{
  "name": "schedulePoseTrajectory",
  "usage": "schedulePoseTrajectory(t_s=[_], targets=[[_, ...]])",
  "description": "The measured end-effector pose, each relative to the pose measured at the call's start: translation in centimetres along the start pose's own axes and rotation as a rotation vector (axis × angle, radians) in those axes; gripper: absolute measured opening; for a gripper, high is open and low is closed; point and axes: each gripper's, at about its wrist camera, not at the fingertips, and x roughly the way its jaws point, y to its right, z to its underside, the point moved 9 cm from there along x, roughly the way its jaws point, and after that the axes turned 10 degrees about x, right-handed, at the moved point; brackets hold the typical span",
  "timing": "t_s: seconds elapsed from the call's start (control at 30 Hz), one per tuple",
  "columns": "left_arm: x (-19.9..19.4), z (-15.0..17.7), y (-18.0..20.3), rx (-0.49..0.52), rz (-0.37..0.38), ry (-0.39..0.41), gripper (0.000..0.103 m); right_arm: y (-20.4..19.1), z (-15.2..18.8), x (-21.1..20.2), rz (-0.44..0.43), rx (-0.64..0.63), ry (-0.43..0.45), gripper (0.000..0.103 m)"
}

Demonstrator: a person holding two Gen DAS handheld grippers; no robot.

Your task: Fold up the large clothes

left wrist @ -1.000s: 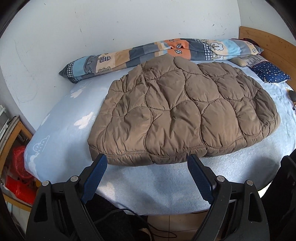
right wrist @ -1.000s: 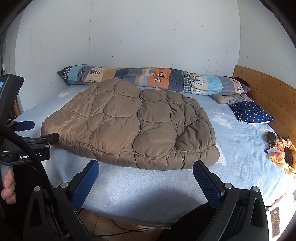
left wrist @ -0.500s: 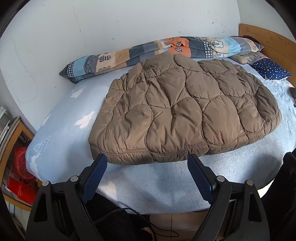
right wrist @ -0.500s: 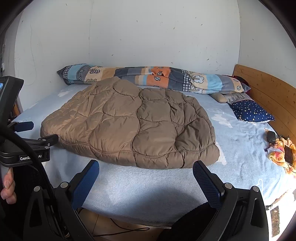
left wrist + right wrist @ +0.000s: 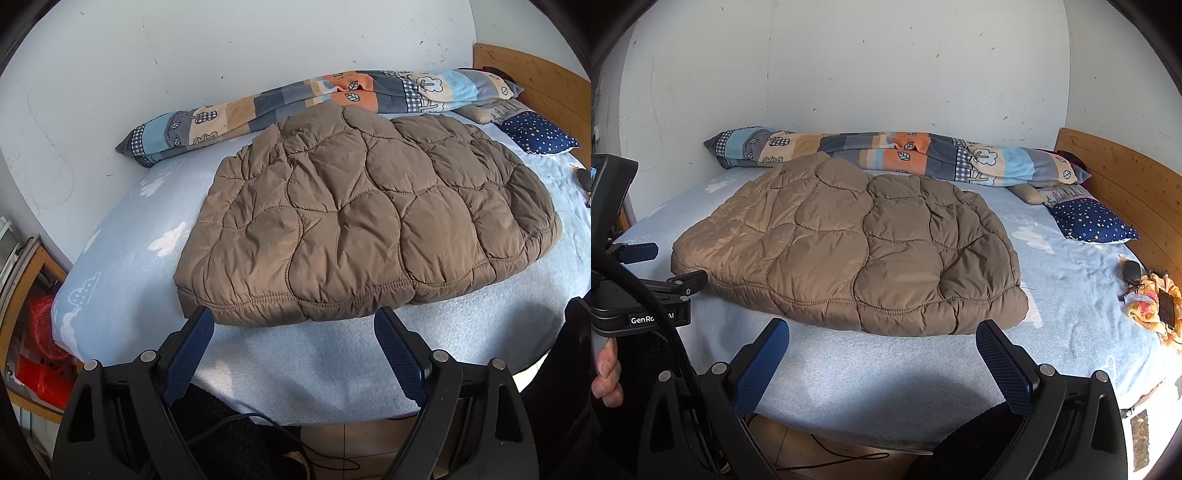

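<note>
Almost nothing has moved since a second ago: the left wrist view has drifted very slightly, so the quilted brown jacket (image 5: 362,221) sits a little differently in frame, but both of my tongs hang where they were. The jacket lies flat across the middle of the bed (image 5: 295,365), its elastic hem running along the near edge and its top reaching the patchwork blanket (image 5: 332,96) rolled along the far edge, by the wall. A starry blue pillow (image 5: 1093,221) sits well apart from it at the headboard end.

My left gripper (image 5: 293,345) stands wide open with nothing in it, just short of the hem. My right gripper (image 5: 882,360) is equally spread and empty, near the hem's right corner.

I judge the fold has yet to start. To do it well, I'd bite both hem corners deep enough to catch all the padded layers, lift together, and carry the hem evenly toward the collar so the puffy fabric doesn't slide askew.
</note>
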Motion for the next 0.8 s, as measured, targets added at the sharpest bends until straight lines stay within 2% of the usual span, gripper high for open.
schedulePoseTrajectory(t_s=[0.8], targets=[[0.22, 0.16, 0.08, 0.011, 0.009, -0.004, 0.089, 0.23, 0.19, 0.14, 0.004, -0.010, -0.012, 0.103]])
